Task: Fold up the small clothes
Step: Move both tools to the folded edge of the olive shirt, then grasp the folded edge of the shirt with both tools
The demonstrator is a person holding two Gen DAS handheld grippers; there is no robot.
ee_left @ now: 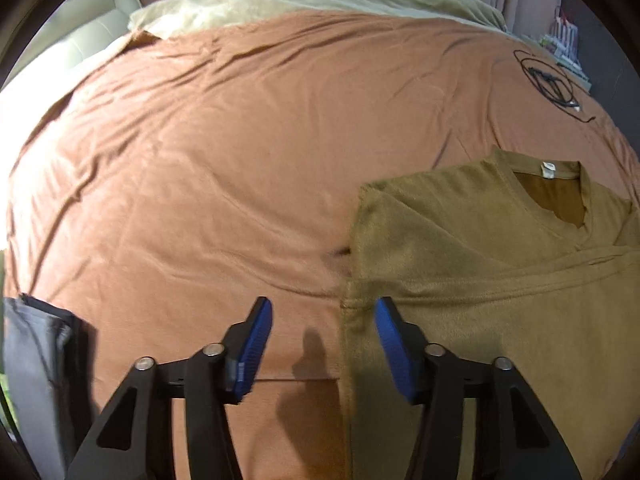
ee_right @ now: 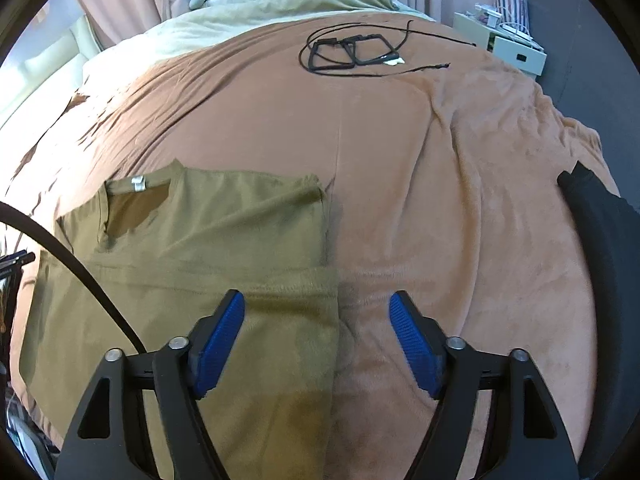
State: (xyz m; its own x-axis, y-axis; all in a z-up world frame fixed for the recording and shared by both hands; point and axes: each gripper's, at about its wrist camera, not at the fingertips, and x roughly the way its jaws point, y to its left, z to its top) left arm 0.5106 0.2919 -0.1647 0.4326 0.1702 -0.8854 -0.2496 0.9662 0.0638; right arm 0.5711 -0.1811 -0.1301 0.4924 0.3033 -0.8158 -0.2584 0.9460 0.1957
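Observation:
An olive-green fleece top (ee_left: 480,264) lies flat on a brown blanket (ee_left: 224,152), V-neck and white label away from me, its sleeves folded across the body. My left gripper (ee_left: 324,320) hovers open over the top's left edge, with nothing between its blue pads (ee_left: 256,344). In the right wrist view the same top (ee_right: 208,240) fills the lower left. My right gripper (ee_right: 316,316) hangs open above the top's right edge, its left pad (ee_right: 224,332) over the fleece, its right one over the blanket (ee_right: 440,200). Neither gripper holds cloth.
A coiled black cable (ee_right: 352,54) lies far back on the blanket. A pale duvet (ee_left: 304,0) covers the bed's far end. A black garment (ee_right: 600,232) sits at the right edge, a grey fabric item (ee_left: 36,360) at lower left. A white bedside cabinet (ee_right: 504,46) stands at the right.

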